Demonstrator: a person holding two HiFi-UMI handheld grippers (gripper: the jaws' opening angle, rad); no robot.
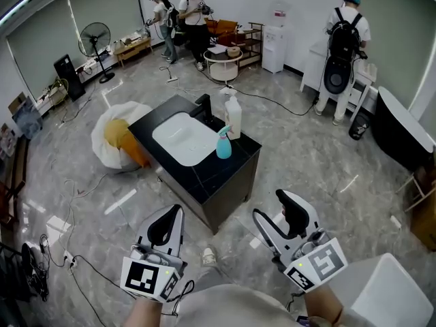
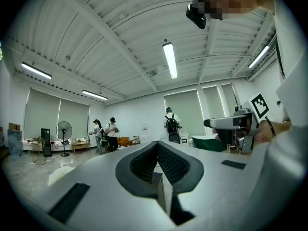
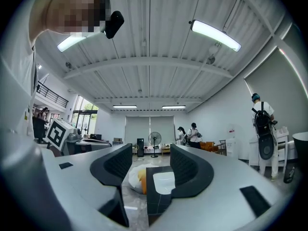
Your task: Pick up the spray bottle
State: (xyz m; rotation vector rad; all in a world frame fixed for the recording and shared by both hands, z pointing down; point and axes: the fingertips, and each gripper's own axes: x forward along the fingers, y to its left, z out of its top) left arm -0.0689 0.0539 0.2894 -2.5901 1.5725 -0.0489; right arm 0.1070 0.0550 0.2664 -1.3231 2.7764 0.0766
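In the head view, the blue spray bottle (image 1: 223, 144) stands upright on the black vanity top (image 1: 211, 172), just right of the white basin (image 1: 184, 138). A taller white bottle (image 1: 234, 117) stands right behind it. Both grippers are held low near the person's body, well short of the vanity. My left gripper (image 1: 165, 222) (image 2: 157, 150) has its jaws together with nothing in them. My right gripper (image 1: 280, 214) (image 3: 150, 163) stands open and empty, and the vanity top (image 3: 155, 198) with its basin shows between its jaws. Neither gripper view shows the spray bottle.
A white beanbag with an orange cushion (image 1: 120, 139) lies left of the vanity. Cables run across the marble floor. A black bathtub (image 1: 403, 136) is at the right, a white surface (image 1: 387, 293) at the bottom right. Three people and a fan (image 1: 96, 38) are at the back.
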